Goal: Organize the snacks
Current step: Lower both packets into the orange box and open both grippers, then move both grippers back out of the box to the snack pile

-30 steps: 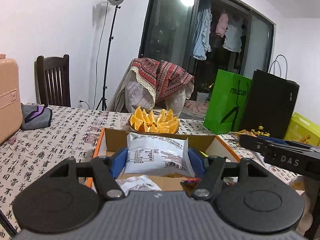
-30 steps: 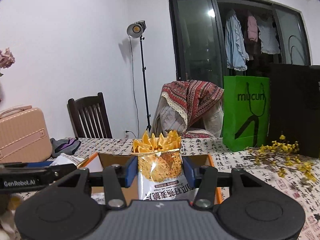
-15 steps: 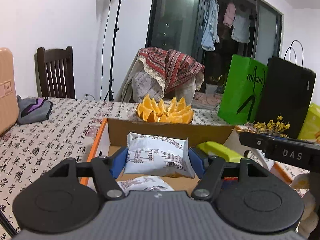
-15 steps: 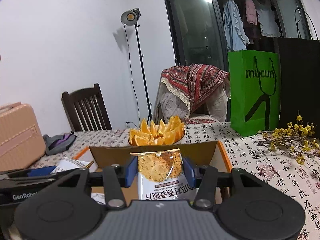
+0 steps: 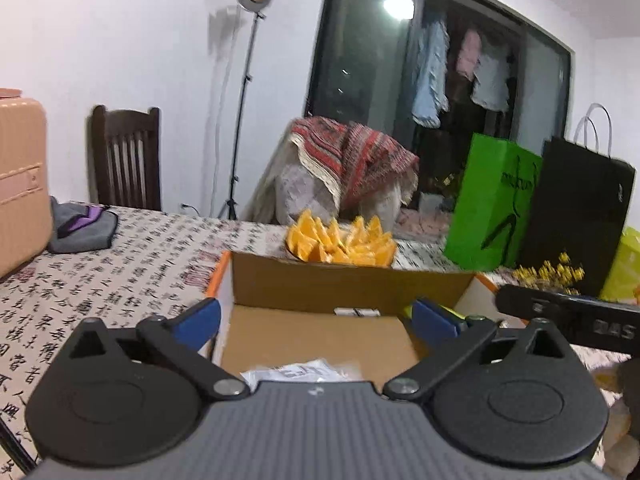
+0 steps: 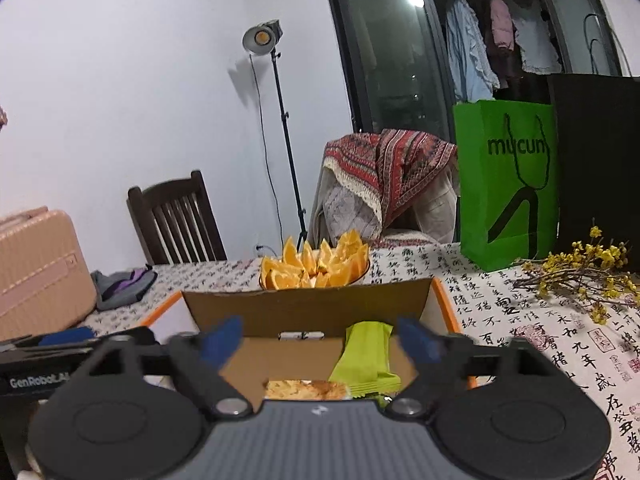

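Hovering over the cardboard box [image 5: 344, 288] on the counter [image 5: 120, 264], both of my tools spread wide and gripping nothing.

Left view, left to right: pink suitcase [image 5: 20, 176] at the counter's far left edge, grey-and-purple pouch [image 5: 80, 228] beside it, dark wooden chair [image 5: 124, 156] behind. My left gripper [image 5: 316, 316] has its jaws apart, blue pads on either side of the box interior. White snack packet [image 5: 296, 372] lies on the box floor just below the jaws, partly hidden by the tool body. Bowl of orange wedges [image 5: 340, 240] sits just behind the box's far wall. Green paper bag [image 5: 492, 208] and black paper bag [image 5: 576, 216] stand at the right rear.

Right view, left to right: my right gripper [image 6: 320, 340] also has its jaws spread, nothing between them. Snack bag with the golden picture [image 6: 306, 390] lies flat on the box floor, only its top edge visible. Lime-green packet [image 6: 366, 356] leans just right of it, touching it. Yellow flower sprigs [image 6: 580, 272] lie on the counter, well right of the box.
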`<state>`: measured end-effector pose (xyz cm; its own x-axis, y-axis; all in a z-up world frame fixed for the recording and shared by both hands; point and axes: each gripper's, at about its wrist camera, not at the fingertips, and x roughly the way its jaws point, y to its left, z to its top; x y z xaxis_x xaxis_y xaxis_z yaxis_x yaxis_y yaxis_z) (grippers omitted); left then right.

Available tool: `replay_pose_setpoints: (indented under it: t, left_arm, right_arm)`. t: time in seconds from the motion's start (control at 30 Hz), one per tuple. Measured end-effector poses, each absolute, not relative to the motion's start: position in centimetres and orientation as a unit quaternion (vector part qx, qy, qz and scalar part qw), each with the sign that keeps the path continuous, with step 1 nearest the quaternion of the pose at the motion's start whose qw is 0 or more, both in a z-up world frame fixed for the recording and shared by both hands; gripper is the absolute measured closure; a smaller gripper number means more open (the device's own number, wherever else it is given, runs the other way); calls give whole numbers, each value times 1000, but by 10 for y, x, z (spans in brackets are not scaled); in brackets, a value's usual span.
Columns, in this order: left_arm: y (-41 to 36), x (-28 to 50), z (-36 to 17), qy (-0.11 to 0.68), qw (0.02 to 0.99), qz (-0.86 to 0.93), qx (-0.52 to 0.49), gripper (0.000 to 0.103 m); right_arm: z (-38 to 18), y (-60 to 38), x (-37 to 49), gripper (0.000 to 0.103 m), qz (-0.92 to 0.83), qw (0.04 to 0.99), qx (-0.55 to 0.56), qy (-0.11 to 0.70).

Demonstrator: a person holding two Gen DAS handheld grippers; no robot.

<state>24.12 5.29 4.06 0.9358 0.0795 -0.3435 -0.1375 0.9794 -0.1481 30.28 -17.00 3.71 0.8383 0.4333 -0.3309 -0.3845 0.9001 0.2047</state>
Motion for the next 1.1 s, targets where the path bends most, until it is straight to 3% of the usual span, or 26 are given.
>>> replay_pose_setpoints:
  t: [0.1,1.1]
  left_arm:
    - [54,240,43,169,980,59,-90,0]
    - [52,195,66,179,979,48,-88,0]
  right_arm:
    - [39,-175,301,0,213,956,77,186]
    - [60,-192,245,0,193,964,33,179]
